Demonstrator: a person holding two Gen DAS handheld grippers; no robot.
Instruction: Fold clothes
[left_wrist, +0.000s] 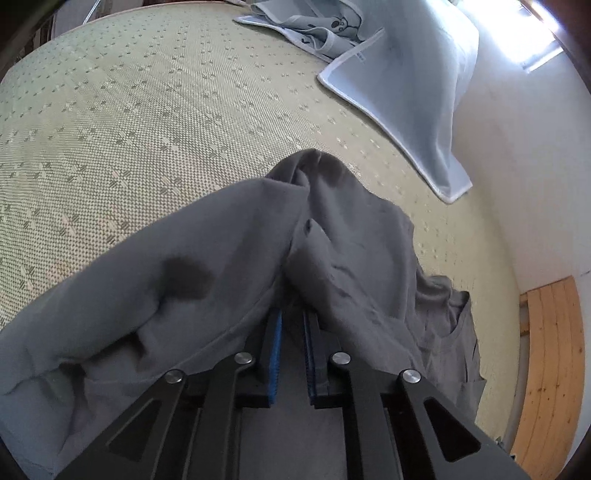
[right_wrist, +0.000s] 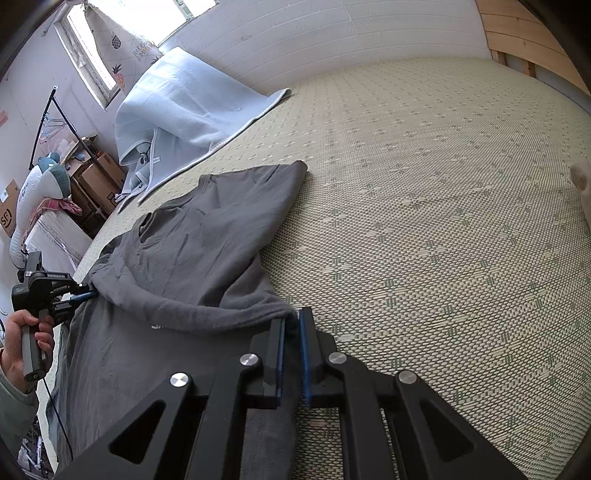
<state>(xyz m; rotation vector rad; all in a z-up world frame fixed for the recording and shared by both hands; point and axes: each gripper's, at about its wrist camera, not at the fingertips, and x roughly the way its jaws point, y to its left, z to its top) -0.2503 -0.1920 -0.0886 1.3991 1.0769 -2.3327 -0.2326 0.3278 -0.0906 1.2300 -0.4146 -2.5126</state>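
Left wrist view: left gripper (left_wrist: 293, 325) is pinching a bunched edge of the grey t-shirt (left_wrist: 221, 258); cloth sits between the blue pads (left_wrist: 274, 350) and drapes over both fingers. The shirt spills away onto the woven bed mat (left_wrist: 147, 129), one end reaching toward the light blue blanket (left_wrist: 413, 92) by the wall. Dark patches on the fabric could be damp or shadow, can't tell. Wooden panel (left_wrist: 550, 350) at right. The bunching hides how the shirt is laid out from here.

Right wrist view: right gripper (right_wrist: 291, 321) is closed onto a rolled fold of the same shirt, fabric running between its pads. Only this view shows the layout: neckline (right_wrist: 155, 229) up, one sleeve (right_wrist: 273, 177) spread flat on the mat, lower body hanging off the bed's near edge. The left gripper shows at far left with the person's hand (right_wrist: 29, 339) on its handle, clamped on the other end of the same rolled line. It also shows room clutter the left view misses: plush toy (right_wrist: 40, 184) and cardboard boxes (right_wrist: 96, 177).

My read: gripping both ends of one line keeps the edge taut and level so it can be carried over as a straight crease. Fits a fold in progress across the shirt's width; which way it's heading isn't settled by these frames
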